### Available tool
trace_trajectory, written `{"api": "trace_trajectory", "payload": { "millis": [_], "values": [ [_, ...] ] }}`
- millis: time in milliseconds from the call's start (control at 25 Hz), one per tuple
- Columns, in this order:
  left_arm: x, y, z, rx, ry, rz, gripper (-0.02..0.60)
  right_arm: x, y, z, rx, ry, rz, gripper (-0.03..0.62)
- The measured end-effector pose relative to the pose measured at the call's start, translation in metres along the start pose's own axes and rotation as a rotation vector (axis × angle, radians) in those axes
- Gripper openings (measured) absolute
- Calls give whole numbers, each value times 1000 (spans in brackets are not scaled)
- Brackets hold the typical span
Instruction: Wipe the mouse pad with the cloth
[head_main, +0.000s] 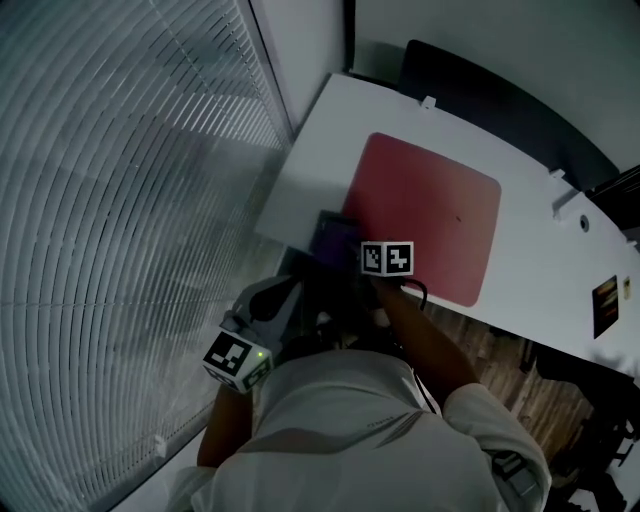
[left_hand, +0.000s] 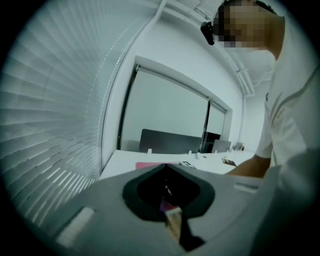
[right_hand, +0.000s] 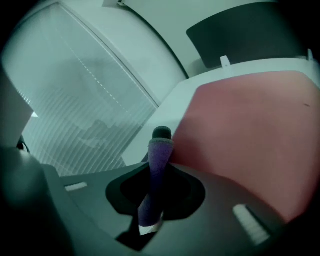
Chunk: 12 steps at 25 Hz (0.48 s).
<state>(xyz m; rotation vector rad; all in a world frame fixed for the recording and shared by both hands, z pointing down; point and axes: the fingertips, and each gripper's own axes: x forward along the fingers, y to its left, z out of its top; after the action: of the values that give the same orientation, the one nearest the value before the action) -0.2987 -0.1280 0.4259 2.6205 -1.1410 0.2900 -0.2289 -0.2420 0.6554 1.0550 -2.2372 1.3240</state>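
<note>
So this looks like the very start of the wipe. The right hand-held gripper (right_hand: 161, 135) is pinching the purple cloth (right_hand: 158, 167), with its jaws pressed onto a folded strip that stands up between them. In the head view it sits at the near edge of the white surface (head_main: 320, 130), by the corner closest to the window blinds (head_main: 120, 200). It's right at the near corner of the red mouse pad (head_main: 425, 215) on that side. I can't tell whether the cloth is actually touching the pad or just hovering at its edge.

The left hand-held gripper (left_hand: 169, 200) is down low beside the person's body, off the near edge of the surface and well apart from the pad. Its jaws look pressed together and I can't see anything between them, so it's basically idle.

The pad lies flat and has nothing on it. I can't see any dirt beyond a tiny dark speck out toward the far side.

My guess for the next move is to press the cloth down flat and drag it across toward the far edge in overlapping passes. With only a narrow fold sticking out, each pass probably won't cover much. Nothing's pinning the pad either, so the idle gripper may have to hold down a corner if it slides
</note>
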Motion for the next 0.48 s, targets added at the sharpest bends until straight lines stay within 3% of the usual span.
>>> {"api": "trace_trajectory", "payload": {
  "millis": [480],
  "values": [
    [70, -84, 11, 22, -7, -166, 0, -113, -115, -31, 110, -75, -156, 57]
  ]
}}
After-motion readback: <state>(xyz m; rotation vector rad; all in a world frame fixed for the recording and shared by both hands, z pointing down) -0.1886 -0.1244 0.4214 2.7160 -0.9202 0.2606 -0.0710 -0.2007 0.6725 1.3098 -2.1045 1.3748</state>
